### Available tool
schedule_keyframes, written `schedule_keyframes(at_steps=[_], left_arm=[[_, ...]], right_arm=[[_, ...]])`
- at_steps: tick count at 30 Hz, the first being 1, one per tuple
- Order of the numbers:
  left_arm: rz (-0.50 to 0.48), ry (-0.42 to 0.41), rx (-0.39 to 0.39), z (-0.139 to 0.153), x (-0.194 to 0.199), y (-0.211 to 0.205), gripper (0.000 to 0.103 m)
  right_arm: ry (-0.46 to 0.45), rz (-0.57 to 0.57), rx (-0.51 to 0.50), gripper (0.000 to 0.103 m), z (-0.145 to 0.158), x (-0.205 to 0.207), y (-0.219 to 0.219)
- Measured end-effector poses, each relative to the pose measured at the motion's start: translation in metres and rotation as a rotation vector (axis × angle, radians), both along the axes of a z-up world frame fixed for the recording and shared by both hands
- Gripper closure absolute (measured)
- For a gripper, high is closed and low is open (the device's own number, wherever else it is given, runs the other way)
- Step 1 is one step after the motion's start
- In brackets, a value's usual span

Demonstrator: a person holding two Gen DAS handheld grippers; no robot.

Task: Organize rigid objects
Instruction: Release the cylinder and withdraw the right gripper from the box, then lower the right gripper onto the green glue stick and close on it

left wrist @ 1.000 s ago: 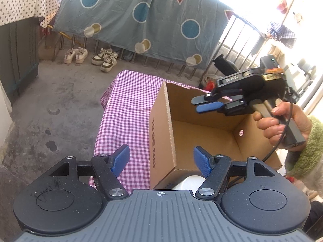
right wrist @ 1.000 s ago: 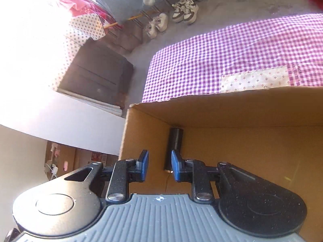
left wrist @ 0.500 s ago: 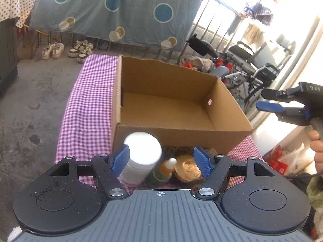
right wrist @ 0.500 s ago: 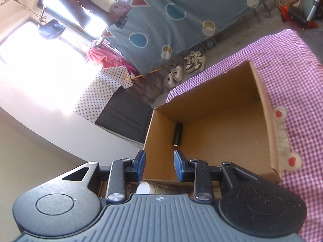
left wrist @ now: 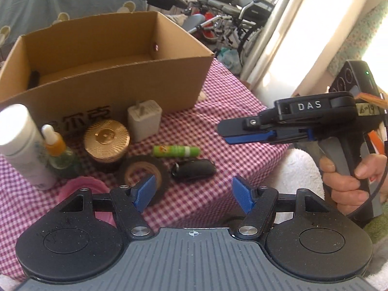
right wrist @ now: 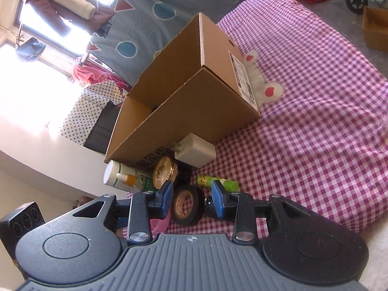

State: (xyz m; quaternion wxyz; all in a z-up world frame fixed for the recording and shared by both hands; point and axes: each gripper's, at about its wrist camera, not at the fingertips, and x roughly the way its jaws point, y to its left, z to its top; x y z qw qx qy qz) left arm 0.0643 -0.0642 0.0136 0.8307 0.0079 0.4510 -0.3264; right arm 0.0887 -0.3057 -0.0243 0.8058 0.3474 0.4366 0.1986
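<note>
With both tools released, centre the right tool (right wrist: 191, 200) over the tape roll (right wrist: 187, 205) by the worktop's near edge; clench squarely; then lift it into the box (right wrist: 194, 92)

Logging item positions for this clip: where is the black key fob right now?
In the left wrist view the key fob lies on the checked cloth, just right of the tape roll and below the green tube, in front of the box.
</note>
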Motion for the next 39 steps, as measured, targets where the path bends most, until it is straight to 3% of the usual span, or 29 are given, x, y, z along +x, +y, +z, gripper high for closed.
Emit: schedule_keyframes(at_steps=[11,19,27,32,39], left_arm=[[0.008,-0.024,0.034,-0.011,0.007,-0.038,0.045],[0.003,-0.031,0.089,-0.019,0.010,-0.047,0.047],[0.005,-0.033,0.110,-0.026,0.022,-0.055,0.050],[-0.012,-0.026,0.109,-0.029,0.029,-0.062,0.050],[-0.042,-0.003,0.115,-0.035,0.036,-0.074,0.050]], right_arm=[[-0.040,0.137,-0.089,0.068,-0.011,0.037,0.012],[-0.102,0.325,-0.288,0.069,-0.010,0.056,0.053],[-0.053,0.438,-0.361,0.080,-0.021,0.069,0.069],[-0.021,0.412,-0.333,0.084,-0.022,0.071,0.058],[0.054,0.280,-0.228,0.087,-0.033,0.066,0.021]])
